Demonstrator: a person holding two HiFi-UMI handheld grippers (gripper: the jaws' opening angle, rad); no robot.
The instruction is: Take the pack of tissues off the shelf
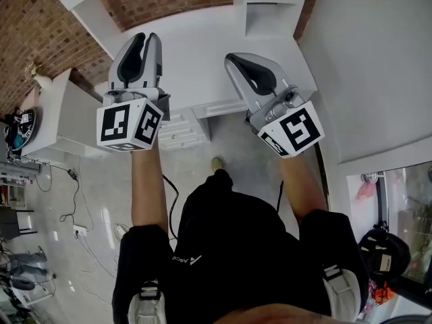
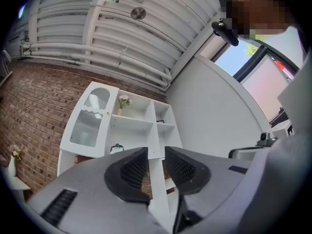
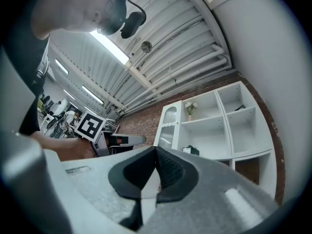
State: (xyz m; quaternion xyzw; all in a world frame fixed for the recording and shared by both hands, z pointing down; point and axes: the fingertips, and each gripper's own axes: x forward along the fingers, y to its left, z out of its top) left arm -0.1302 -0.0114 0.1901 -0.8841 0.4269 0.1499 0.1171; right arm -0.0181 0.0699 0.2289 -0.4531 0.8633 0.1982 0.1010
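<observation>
A tall white shelf unit stands against a brick wall, some way ahead of both grippers. A small dark pack, apparently the tissues, sits in a lower left compartment and also shows as the pack in the right gripper view. My left gripper points at the shelf with a narrow gap between its jaws and nothing in it. My right gripper has its jaws closed together, empty. In the head view the left gripper and the right gripper are both raised toward the shelf.
A vase of flowers stands in an upper compartment. The unit's left part has a glass door. A low white cabinet stands to the left, white drawers are below, and cables lie on the floor.
</observation>
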